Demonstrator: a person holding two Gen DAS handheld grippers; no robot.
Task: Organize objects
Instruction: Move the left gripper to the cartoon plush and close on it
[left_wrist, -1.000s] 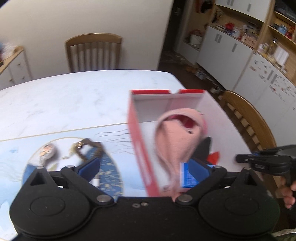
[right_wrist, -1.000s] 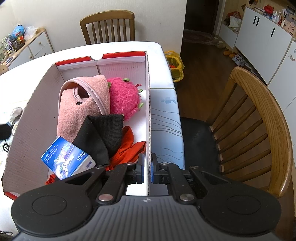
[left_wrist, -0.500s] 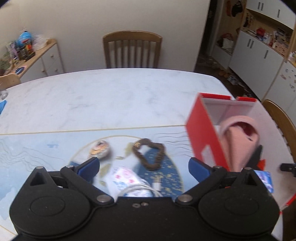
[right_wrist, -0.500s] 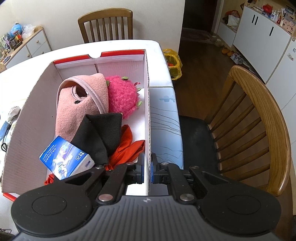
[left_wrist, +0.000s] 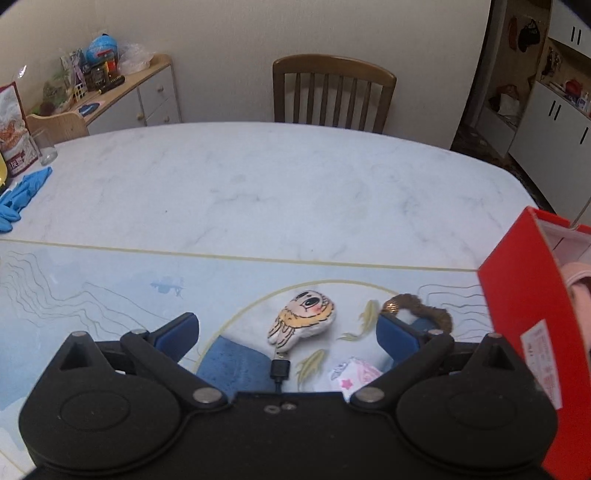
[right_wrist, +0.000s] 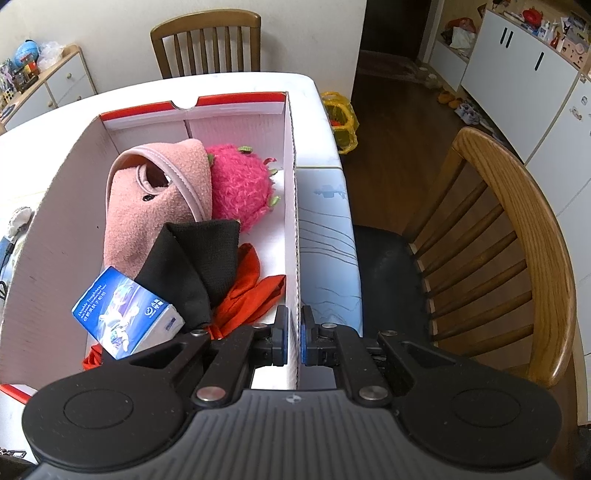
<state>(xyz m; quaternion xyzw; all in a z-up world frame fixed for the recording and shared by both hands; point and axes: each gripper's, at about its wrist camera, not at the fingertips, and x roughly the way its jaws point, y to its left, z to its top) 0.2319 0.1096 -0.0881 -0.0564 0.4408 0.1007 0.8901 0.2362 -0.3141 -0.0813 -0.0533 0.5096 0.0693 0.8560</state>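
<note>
Two grippers are being used at once. The right gripper (right_wrist: 291, 341) is being kept clamped on the box's (right_wrist: 55, 236) right wall, seemingly so that the box is being steadied on the bench (left_wrist: 258, 184) while loose things are being gathered. The box is being held with its long axis running away from the right camera, toward the chair (right_wrist: 207, 40). Inside it, a pink hat (right_wrist: 155, 206), a pink plush (right_wrist: 240, 192), a black cloth (right_wrist: 199, 258), a red cloth (right_wrist: 251, 291) and a blue packet (right_wrist: 125, 314) are being stored.

The left gripper (left_wrist: 286, 332) is being held with its fingers wide apart, above the things left on the bench: a doll (left_wrist: 303, 323), lying with its head pointing away and to the right, a brown ring (left_wrist: 424, 312), a cable plug (left_wrist: 280, 367) and what may be a pink-and-white pouch (left_wrist: 354, 374), partly hidden. The doll is probably being lined up for the next grasp.
</note>
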